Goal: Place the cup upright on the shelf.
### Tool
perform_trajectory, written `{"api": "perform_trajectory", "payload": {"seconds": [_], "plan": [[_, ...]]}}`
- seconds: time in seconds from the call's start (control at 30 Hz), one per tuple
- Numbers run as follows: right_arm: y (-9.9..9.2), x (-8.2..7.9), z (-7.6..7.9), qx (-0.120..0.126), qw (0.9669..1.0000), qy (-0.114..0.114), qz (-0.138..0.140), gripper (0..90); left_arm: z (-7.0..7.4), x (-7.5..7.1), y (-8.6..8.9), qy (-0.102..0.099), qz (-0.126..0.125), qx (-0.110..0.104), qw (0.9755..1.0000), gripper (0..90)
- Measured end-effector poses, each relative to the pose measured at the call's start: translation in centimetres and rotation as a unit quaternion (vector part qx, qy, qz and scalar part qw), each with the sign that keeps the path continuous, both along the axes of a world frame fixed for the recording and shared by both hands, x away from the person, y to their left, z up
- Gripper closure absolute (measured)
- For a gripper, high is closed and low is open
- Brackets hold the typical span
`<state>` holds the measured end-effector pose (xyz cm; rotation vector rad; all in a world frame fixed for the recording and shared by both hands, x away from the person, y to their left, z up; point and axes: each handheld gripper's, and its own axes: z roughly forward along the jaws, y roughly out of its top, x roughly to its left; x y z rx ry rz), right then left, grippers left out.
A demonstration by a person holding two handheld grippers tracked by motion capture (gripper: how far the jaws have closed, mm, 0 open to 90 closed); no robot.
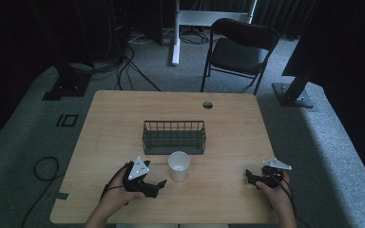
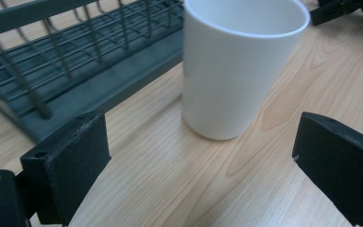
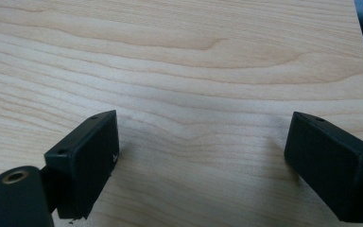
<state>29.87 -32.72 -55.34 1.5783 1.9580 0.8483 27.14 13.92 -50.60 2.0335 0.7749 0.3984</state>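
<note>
Your left hand-held gripper rests low over the near part of the wooden worktop, its jaws spread wide and holding nothing, pointed toward the white cup that stands upright just to its right. In the left gripper view the cup sits ahead of the two black jaws, between their lines but beyond their tips, not touching either one; the bare wood shows in the gap. Just behind the cup lies the dark wire basket, set near the middle of the worktop, with nothing visible inside it; in the left gripper view the basket runs along the upper left, close beside the cup. Your right hand-held gripper sits near the right edge of the worktop, well apart from the cup, its jaws also spread wide with only bare wood grain between them in the right gripper view. A grey three-cornered plate tops each gripper. Beyond the far edge of the worktop a black folding chair stands on the grey carpet.
</note>
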Motion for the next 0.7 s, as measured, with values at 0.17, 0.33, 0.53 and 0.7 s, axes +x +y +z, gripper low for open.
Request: {"api": "perform_trajectory", "payload": {"seconds": [0.17, 0.33, 0.53, 0.7], "plan": [[0.0, 0.0, 0.0, 0.0, 1.0, 0.0, 0.0, 10.6, 0.0, 0.1, -1.0, -0.005, -0.01, -0.001, 0.9999, 4.8], [0.0, 0.0, 0.0, 0.0, 1.0, 0.0, 0.0, 10.6, -0.2, 0.4, -1.8, -0.007, -0.016, -0.006, 0.9998, 4.8], [0.0, 0.0, 0.0, 0.0, 1.0, 0.0, 0.0, 10.6, -0.6, 0.7, -2.7, -0.005, -0.015, -0.03, 0.9994, 4.8], [0.0, 0.0, 0.0, 0.0, 1.0, 0.0, 0.0, 10.6, -0.8, 1.1, -3.4, -0.007, -0.014, -0.05, 0.9986, 4.8]]}}
